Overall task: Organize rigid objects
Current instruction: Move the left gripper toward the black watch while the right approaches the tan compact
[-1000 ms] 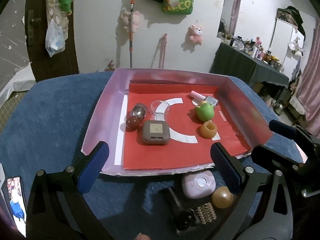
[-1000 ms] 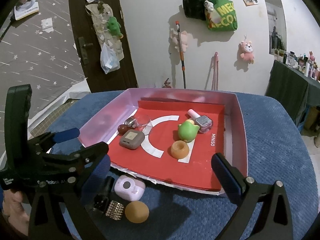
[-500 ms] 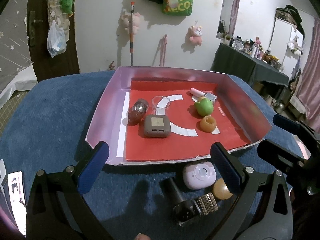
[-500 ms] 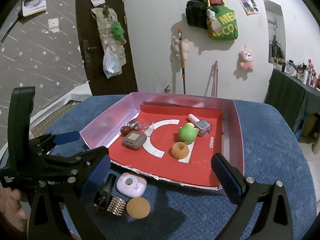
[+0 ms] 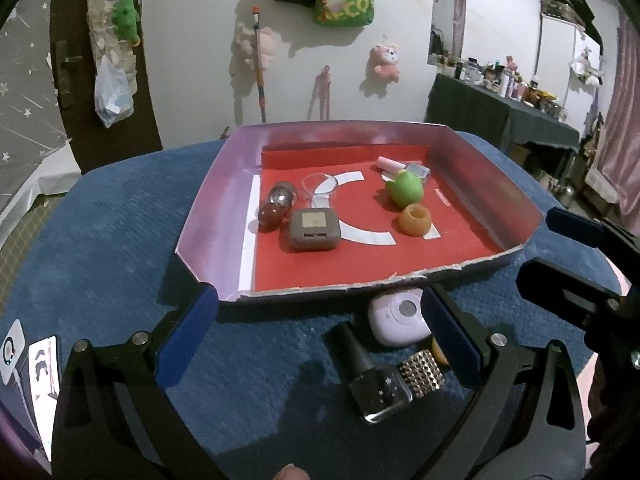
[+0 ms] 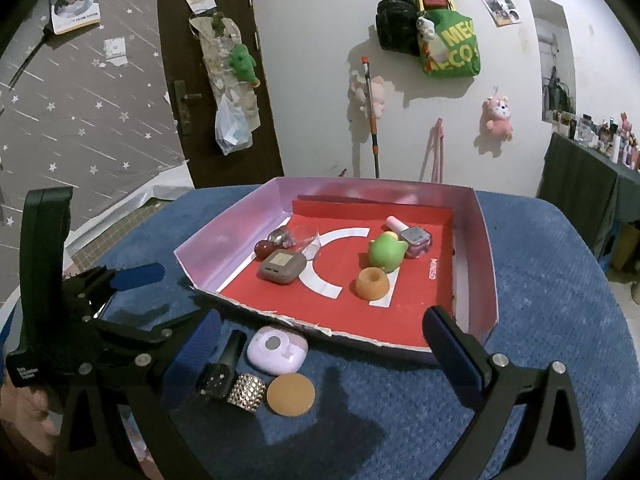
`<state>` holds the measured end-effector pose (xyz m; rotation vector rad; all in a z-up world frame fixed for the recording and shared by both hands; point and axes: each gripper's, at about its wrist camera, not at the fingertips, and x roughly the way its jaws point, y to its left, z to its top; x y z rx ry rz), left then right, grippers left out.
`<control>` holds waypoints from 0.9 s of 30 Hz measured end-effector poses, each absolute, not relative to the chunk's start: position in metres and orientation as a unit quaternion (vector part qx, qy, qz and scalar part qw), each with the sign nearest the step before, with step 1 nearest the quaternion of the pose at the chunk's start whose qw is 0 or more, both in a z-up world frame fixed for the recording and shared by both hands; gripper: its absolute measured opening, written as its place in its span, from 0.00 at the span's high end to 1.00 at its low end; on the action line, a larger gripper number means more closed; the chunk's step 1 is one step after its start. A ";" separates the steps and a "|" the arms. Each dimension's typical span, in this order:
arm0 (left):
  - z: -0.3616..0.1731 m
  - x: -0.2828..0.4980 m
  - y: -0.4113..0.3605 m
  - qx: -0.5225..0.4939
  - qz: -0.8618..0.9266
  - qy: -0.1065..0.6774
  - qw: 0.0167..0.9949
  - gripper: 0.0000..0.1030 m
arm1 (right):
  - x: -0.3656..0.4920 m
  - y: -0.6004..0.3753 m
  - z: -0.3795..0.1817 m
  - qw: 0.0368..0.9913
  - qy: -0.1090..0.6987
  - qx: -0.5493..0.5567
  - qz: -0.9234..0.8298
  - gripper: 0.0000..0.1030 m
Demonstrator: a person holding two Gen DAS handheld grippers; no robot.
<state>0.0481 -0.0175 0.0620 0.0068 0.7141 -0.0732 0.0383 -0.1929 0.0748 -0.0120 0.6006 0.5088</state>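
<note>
Left wrist view: your left gripper (image 5: 318, 330) is hovering with its fingers spread wide and pinching nothing. Four loose things are lying on the blue tabletop (image 5: 100, 248) just outside the tray (image 5: 208, 204): a lilac case (image 5: 394, 318), a black bottle (image 5: 370, 378) on its side, a studded cap (image 5: 422, 370) touching the bottle's base, and a tan disc (image 5: 439, 354), mostly hidden behind your right-hand finger. Inside the tray a brown case (image 5: 315, 229), a green toy (image 5: 405, 189) and an orange ring (image 5: 415, 220) are already sitting. The right gripper is crossing the frame's right edge.

Right wrist view: your right gripper (image 6: 320, 338) is likewise spread and empty, framing the same cluster — the lilac case (image 6: 277, 350), bottle (image 6: 222, 368), cap (image 6: 247, 393) and disc (image 6: 291, 394) are all crowding together. The left gripper is standing close on the left, near the bottle.

The risks, as I judge them: closing on one piece is likely to nudge its neighbours, since they are touching or nearly so — the bottle could roll away. The two grippers are working close enough to collide. The tray's torn front lip could also catch whatever you are carrying over it.
</note>
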 end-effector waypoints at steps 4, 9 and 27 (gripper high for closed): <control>0.060 0.046 -0.016 -0.001 -0.037 0.351 0.936 0.00 | 0.033 -0.191 0.071 0.921 0.295 -0.015 0.252 0.00; 0.054 0.046 -0.011 -0.014 -0.042 0.364 0.930 0.00 | 0.028 -0.188 0.066 0.918 0.301 -0.022 0.258 0.00; 0.038 0.037 -0.009 -0.013 -0.061 0.379 0.923 0.00 | 0.029 -0.180 0.044 0.901 0.343 -0.023 0.264 0.03</control>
